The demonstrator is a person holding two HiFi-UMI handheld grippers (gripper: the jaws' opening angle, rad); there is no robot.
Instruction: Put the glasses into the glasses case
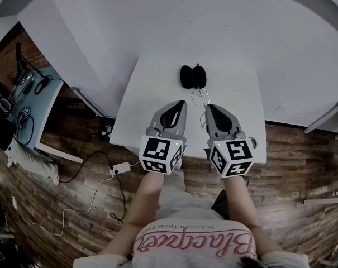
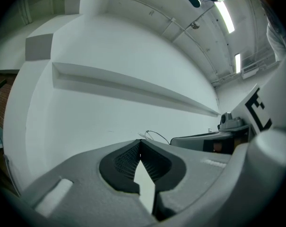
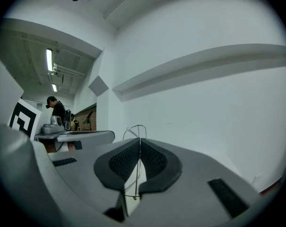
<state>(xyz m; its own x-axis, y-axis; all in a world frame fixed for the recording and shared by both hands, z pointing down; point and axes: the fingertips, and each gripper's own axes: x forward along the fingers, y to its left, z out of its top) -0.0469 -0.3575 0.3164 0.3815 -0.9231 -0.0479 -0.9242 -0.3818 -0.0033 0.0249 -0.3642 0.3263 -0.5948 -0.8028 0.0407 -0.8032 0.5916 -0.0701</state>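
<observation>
The black glasses case [image 1: 192,76] lies open at the far middle of the white table [image 1: 146,99], its two halves side by side. Thin wire-framed glasses [image 1: 200,98] hang just in front of it. My right gripper [image 1: 209,108] is shut on the glasses; in the right gripper view the wire runs between the pads [image 3: 154,160] and a rim loop [image 3: 135,131] sticks out past the tips. My left gripper [image 1: 181,104] is beside it, shut with nothing between its tips [image 2: 140,143]. The left gripper view shows the glasses wire [image 2: 155,135] to its right.
Below the table's near edge [image 1: 185,152] is a wooden floor with cables and a power strip [image 1: 119,167]. A side bench with cables [image 1: 29,105] stands at the left. A person [image 3: 56,109] stands far off in the right gripper view.
</observation>
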